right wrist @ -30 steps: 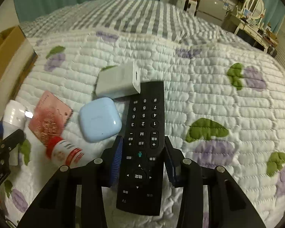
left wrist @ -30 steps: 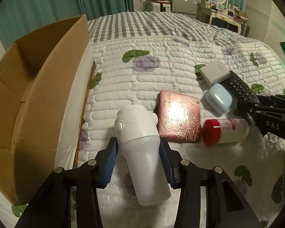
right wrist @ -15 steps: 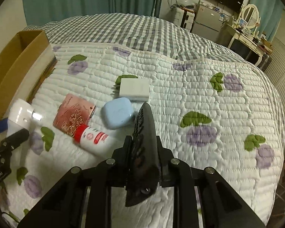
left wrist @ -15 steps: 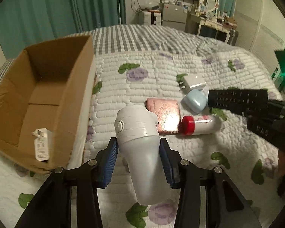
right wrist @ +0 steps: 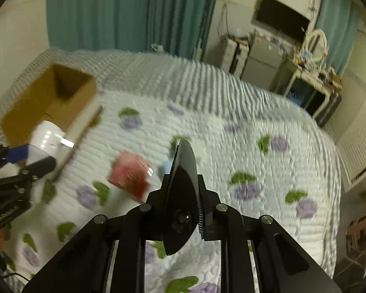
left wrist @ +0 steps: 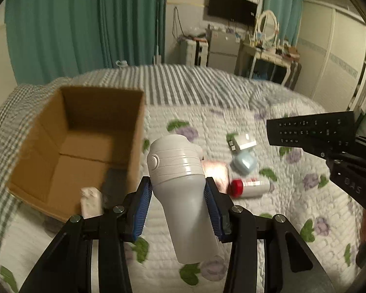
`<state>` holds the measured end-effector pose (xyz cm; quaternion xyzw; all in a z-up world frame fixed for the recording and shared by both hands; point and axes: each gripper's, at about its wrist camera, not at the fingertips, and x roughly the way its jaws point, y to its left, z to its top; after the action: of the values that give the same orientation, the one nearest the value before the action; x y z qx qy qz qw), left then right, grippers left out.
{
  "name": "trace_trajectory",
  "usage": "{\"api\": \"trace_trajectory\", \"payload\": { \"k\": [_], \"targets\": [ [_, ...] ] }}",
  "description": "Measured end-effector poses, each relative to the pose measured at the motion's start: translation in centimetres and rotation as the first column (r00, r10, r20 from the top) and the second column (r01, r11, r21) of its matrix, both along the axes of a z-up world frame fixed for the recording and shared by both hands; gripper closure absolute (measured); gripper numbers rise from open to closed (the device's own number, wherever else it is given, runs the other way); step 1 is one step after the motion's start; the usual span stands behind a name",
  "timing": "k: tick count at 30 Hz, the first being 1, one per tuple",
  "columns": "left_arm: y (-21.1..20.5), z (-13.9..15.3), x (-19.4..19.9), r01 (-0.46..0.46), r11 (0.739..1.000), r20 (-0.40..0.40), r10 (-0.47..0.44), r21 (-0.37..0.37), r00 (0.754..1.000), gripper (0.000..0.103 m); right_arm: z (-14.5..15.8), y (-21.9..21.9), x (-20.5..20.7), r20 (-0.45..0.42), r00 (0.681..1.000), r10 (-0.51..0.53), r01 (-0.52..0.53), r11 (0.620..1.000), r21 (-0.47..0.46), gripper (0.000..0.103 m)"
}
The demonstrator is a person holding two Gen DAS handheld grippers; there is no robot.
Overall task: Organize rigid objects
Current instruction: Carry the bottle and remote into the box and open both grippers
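Tools are both gripping: we are seeing the left tool (left wrist: 179, 205) clamped on a white bottle (left wrist: 180, 185), its blue pads (left wrist: 141, 207) pressing the sides. The bottle's long axis is running along the tool, cap end pointing away toward the box (left wrist: 48, 151), base toward the camera, leaning slightly. The right tool (right wrist: 183, 205) is pinching a black remote (right wrist: 184, 183) by its narrow edges; in the right view the remote is standing on edge, pointing forward, while in the left view its button face is showing, its near end hidden by the tool. Both are hanging above the bed (left wrist: 292, 207). On the quilt are lying a red-capped bottle (left wrist: 249, 186), a blue case (left wrist: 244, 162) and a white adapter (left wrist: 242, 142). A pink thing (right wrist: 130, 174) is blurring badly. Something white (left wrist: 90, 202) is sitting in the box, partly cut off.
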<state>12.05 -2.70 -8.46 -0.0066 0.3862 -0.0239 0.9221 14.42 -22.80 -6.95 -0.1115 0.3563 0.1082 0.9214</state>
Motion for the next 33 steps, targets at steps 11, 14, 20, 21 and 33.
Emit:
{"api": "trace_trajectory", "payload": {
  "k": [11, 14, 20, 21, 33],
  "targets": [
    [9.1, 6.1, 0.6, -0.103, 0.995, 0.125, 0.101, 0.007, 0.987, 0.059, 8.2, 12.7, -0.3, 0.152, 0.966, 0.211, -0.221, 0.974, 0.057, 0.086],
    [11.4, 5.8, 1.1, -0.129, 0.991, 0.121, 0.126, 0.021, 0.985, 0.059, 7.5, 16.4, 0.3, 0.142, 0.955, 0.26, -0.271, 0.961, 0.057, 0.086],
    [14.8, 2.7, 2.6, -0.152, 0.988, 0.059, 0.15, 0.034, 0.987, 0.059, 3.6, 21.2, 2.7, 0.071, 0.952, 0.297, -0.302, 0.951, 0.067, 0.086],
    [15.1, 2.2, 2.7, -0.152, 0.988, 0.05, 0.15, 0.035, 0.987, 0.059, 2.8, 21.8, 3.2, 0.056, 0.952, 0.3, -0.303, 0.951, 0.063, 0.086],
    [16.6, -1.5, 4.8, -0.154, 0.987, -0.011, 0.154, 0.037, 0.988, 0.059, -2.4, 24.8, 7.6, 0.004, 0.957, 0.289, -0.289, 0.957, 0.024, 0.085]
  ]
}}
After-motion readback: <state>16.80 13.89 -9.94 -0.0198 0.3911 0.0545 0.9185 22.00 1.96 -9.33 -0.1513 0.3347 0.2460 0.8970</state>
